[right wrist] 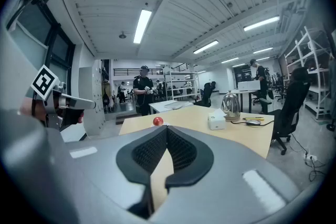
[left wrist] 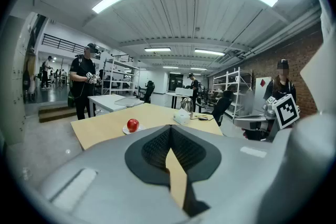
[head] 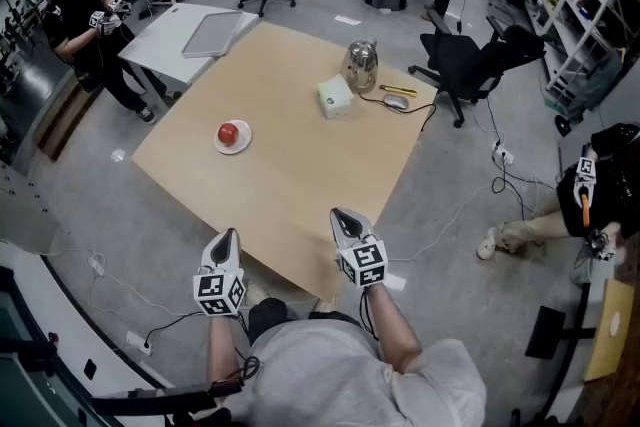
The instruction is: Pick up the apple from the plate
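A red apple (head: 228,133) lies on a small white plate (head: 243,141) on the left part of the light wooden table (head: 300,175). Both grippers hover at the table's near edge, well short of the plate. My left gripper (head: 231,234) is off the table's near-left edge, jaws shut and empty. My right gripper (head: 339,214) is over the near edge, also shut on nothing. In the left gripper view the apple (left wrist: 133,124) sits far ahead, above the closed jaw tips (left wrist: 170,127). The right gripper view shows the apple (right wrist: 157,121) just above its closed tips (right wrist: 167,128).
A metal kettle (head: 361,65), a white box (head: 335,97) and a mouse (head: 397,101) with its cable sit at the table's far side. A black office chair (head: 465,65) stands beyond. A grey table (head: 190,40) and a standing person (head: 75,20) are at far left.
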A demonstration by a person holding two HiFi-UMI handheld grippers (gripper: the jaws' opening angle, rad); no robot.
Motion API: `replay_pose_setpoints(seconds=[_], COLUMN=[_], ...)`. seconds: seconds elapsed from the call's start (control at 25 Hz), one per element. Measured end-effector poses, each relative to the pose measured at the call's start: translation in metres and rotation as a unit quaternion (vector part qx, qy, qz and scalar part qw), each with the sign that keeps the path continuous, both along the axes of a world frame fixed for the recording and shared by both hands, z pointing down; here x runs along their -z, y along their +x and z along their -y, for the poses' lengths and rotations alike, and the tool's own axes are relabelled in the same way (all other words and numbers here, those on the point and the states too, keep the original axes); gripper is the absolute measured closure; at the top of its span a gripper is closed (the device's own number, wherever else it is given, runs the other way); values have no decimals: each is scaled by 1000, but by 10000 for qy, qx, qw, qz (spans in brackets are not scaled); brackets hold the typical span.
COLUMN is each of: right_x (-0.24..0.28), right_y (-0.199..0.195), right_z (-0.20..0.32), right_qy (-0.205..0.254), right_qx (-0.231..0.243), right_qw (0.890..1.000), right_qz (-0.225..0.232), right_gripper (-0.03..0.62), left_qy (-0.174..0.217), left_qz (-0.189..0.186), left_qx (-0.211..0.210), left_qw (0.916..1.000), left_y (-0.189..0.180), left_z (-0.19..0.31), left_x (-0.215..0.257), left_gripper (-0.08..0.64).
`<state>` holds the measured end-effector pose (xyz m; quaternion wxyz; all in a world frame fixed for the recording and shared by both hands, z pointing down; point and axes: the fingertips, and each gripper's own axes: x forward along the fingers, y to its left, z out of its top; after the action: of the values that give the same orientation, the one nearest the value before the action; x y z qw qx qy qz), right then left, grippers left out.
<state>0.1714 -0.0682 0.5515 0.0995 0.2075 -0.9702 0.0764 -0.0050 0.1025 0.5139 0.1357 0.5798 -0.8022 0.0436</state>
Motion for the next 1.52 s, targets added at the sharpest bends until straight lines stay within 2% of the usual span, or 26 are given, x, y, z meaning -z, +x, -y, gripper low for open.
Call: replay_pose_setpoints(seconds=[0.36,0.56,0.84,1.2,1.4,1.52], right_x=[-3,-4,-15,-19,-21,-27], right_y=[-6,-7,-25,-75,-127,-149], right_z=[-2,0,-5,4,13,17], right_qy=[-12,-169,-131,-115,-119,-110], right_qx=[44,32,245,288,341,474], right_qw=[10000,9996,9996,9993,9990,9980], right_qz=[10,224,-38,-190,-256,-402], right_gripper=[586,585,584,585,584,584], left_qy=[-7,-29,-143,-193,-270,-293], left_qz=[22,9,-169,-230,-256,-266], left_qx=[-5,41,253,173,95,120], left_qw=[10000,10000,9994,9994,9993,9991], left_y=[-2,-7,-22,-71,-121,-139], left_z=[0,-1,-15,4,23,33], left_x=[-2,-6,-21,-28,-31,-36], left_gripper=[540,540,540,540,540,540])
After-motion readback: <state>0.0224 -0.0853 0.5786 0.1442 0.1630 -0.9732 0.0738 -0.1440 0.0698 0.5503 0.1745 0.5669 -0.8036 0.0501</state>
